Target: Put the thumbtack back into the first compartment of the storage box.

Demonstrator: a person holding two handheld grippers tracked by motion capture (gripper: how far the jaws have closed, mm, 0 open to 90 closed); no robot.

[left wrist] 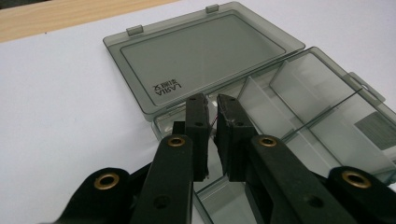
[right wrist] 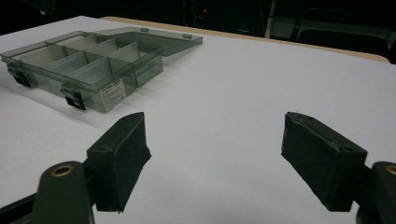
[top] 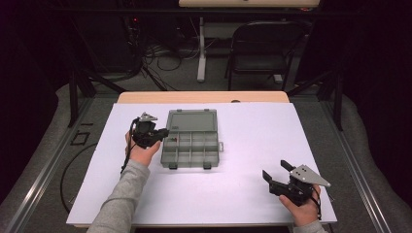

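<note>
My left claw (left wrist: 211, 105), jaws nearly closed on something small I cannot identify, hangs over the open compartment box (top: 190, 138) mid-surface, probably placing or picking, needing a careful release, while my right claw (top: 278, 171) rests wide.

Folding chair (top: 265, 46) behind white table (top: 252, 145)

- One compartment box (top: 190, 145) of smoky clear plastic, lid open, on the white table (top: 252, 141).
- Two black latches (right wrist: 74, 99) on the box's front wall.
- Two grippers: the left gripper (top: 163, 132) at the box's left edge, the right gripper (top: 274, 171) well apart from the box.
- One folding chair (top: 262, 46) beyond the table, behind the box.
</note>
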